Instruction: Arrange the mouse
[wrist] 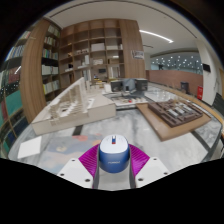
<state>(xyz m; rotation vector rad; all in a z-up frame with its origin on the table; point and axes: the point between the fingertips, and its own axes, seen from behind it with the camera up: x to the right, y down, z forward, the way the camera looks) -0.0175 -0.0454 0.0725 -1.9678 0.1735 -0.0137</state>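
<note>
Gripper view, item one: gripper [112, 166], two fingers with magenta pads [88, 160] on their inner faces, clenched on the mouse from left and right

Item two: mouse [112, 150], blue and white, nose pointing ahead, held between the pads and carried above the floor; no support shows under it

Item three: long pale counter [70, 105] ahead and to the left, with small objects on it too small to name

Item four: dark wooden table [175, 115] ahead and to the right, with a frame or tray on top

Item five: tall bookshelves [95, 50] along the far wall

Risks, as judged: the mouse shell is smooth and rounded, so the pads may hold only a narrow band of it; a quick swing or tilt could let it slide forward and drop. Letting go before it rests on a surface would cause the same fall. Which surface is meant for it cannot be told, so setting it near an edge is a further hazard
</note>
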